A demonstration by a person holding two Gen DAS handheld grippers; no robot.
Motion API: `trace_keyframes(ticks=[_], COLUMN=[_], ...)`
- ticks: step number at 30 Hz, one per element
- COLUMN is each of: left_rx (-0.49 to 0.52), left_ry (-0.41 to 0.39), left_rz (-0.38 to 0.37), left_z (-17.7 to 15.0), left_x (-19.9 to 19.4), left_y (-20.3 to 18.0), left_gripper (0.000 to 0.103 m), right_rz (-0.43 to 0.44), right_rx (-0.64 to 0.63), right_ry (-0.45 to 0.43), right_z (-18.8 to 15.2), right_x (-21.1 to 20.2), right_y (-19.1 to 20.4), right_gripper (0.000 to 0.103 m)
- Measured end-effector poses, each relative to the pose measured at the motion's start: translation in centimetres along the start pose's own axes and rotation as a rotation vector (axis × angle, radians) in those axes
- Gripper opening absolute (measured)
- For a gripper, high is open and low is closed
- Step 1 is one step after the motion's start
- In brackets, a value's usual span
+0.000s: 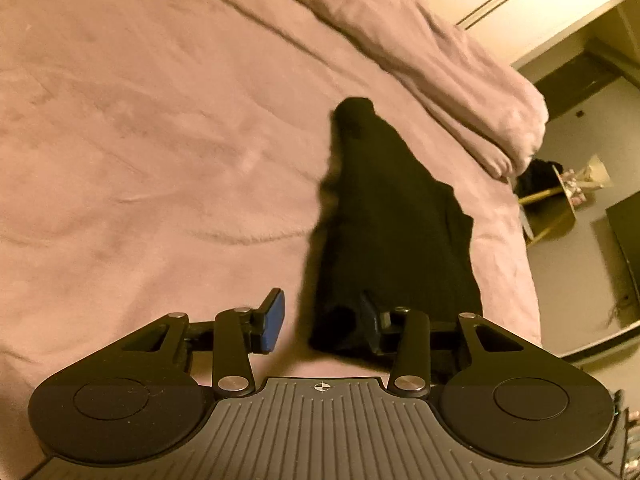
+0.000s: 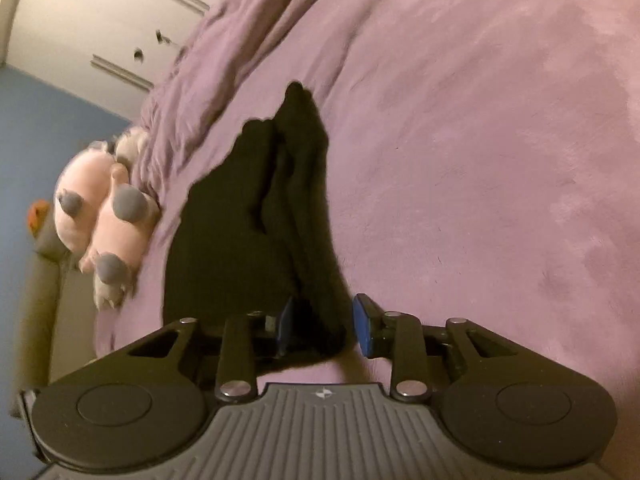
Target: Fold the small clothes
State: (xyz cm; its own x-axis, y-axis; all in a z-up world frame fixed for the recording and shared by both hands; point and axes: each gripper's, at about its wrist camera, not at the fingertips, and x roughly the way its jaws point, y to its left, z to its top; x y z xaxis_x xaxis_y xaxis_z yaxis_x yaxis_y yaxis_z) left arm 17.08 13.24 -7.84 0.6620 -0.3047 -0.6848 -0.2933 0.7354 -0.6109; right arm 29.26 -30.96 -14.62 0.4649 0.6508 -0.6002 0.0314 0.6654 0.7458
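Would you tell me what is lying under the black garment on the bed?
The black garment lies on the pink blanket, which shows all around it. Whatever lies directly beneath the cloth is covered and cannot be seen.

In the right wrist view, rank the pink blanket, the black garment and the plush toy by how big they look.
1. Pink blanket, largest.
2. Black garment.
3. Plush toy, smallest, though it lies farther from the camera, so this is only apparent size.
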Motion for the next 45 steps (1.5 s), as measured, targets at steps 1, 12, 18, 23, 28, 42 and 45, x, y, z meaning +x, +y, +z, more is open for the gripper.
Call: trace_keyframes(ticks=[1,12,18,23,28,42,45], left_rx=[-0.004,-0.064,-0.038,0.006,0.078,0.155,0.192], left_ry=[-0.002,0.054,0.042,0.036,0.001,0.054,0.083], left_rz=[-0.012,-0.064,-0.007,0.037,0.104,0.209,0.22], left_z=[-0.2,-2.1,-1.9,-1.9,-1.7,-2.8,-4.5], left_x=[-0.2,1.8,2.4,2.4,1.9,-0.5,-1.5], left_y=[0.0,-0.7,-1.4,-2.0,-2.4,-1.5,-1.4], left_gripper=[0.045,0.045,0.041,0.041,0.04,0.054,0.063], right_rz=[-0.016,0.037,0.035,-0.012,0.043,-0.302,-0.395], right_rx=[-0.003,-0.016,0.059,0.052,0.073,-0.404,-0.523], right_ry=[-0.011,0.035,-0.005,-0.022,-0.026,-0.049,-0.046], right_z=[-0.2,-2.6,-2.6,-2.7,-3.0,-5.3,-7.2], right_x=[-0.4,-0.3,0.6,1.9,1.6,0.7,-0.5], right_y=[0.3,2.4,1.8,2.1,2.1,6.5,7.0], right_gripper=[0.039,0.05,0.041,0.02,0.014,0.027,0.041])
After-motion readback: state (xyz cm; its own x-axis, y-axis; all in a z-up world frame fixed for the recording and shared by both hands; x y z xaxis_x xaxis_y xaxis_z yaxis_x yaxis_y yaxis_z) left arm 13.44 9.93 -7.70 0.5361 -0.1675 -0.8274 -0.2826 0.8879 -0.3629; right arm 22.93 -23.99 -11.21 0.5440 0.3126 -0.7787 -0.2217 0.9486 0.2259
